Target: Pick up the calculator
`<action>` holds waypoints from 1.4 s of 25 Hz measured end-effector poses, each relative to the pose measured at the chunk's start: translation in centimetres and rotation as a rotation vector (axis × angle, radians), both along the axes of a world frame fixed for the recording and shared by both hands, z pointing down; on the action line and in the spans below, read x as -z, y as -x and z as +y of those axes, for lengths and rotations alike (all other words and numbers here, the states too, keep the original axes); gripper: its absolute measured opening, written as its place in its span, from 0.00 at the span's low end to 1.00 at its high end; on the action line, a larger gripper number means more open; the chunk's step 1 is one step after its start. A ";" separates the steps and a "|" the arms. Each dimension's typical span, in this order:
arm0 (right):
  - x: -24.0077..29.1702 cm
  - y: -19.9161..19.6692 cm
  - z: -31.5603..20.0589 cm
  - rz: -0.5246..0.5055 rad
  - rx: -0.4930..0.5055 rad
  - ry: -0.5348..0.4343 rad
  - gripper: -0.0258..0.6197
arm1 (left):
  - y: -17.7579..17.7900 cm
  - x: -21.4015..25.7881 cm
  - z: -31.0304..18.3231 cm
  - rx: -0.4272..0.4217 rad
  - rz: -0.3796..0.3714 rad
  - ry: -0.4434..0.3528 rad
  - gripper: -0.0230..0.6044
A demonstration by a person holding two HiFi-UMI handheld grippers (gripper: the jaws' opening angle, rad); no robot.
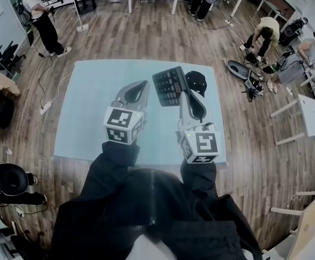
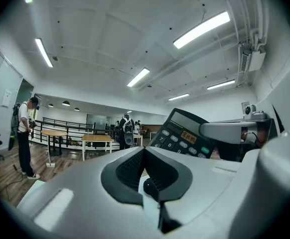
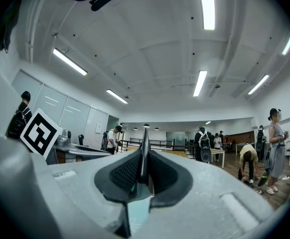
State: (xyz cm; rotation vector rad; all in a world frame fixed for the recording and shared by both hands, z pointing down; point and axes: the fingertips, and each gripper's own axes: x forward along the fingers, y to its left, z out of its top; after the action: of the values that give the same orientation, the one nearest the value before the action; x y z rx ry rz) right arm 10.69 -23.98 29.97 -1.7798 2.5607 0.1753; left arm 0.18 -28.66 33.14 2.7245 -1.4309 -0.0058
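Over table [image 1: 87,118]: calculator [image 1: 170,85], lifted clear.
Right gripper [image 1: 189,96]: clamped on calculator's near edge.
Left gripper [image 1: 142,85]: closed, empty.
Handling: likely light, stiff, slick plastic; best gripped on casing edge, off keys.

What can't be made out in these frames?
- Calculator display and key labels: too small in the head view, too blurred to read in the left gripper view.
- Calculator's face: the right gripper view shows only its thin edge between the right gripper's pads.
- Black object: in the head view it is partly hidden behind the calculator and right gripper, so its kind is unclear.
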 end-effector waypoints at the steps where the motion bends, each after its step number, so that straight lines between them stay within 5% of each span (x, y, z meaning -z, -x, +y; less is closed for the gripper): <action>1: 0.0 0.0 0.1 0.001 0.001 0.000 0.11 | 0.0 0.0 0.1 0.000 0.000 0.000 0.04; 35: -0.5 -0.1 0.8 0.005 -0.007 0.011 0.11 | -0.6 -0.9 0.8 -0.013 0.008 0.022 0.04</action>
State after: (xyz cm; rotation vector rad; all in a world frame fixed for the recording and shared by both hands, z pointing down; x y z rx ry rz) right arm 10.84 -23.22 30.45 -1.7946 2.5646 0.1664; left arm 0.76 -27.87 34.07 2.7129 -1.4027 -0.0010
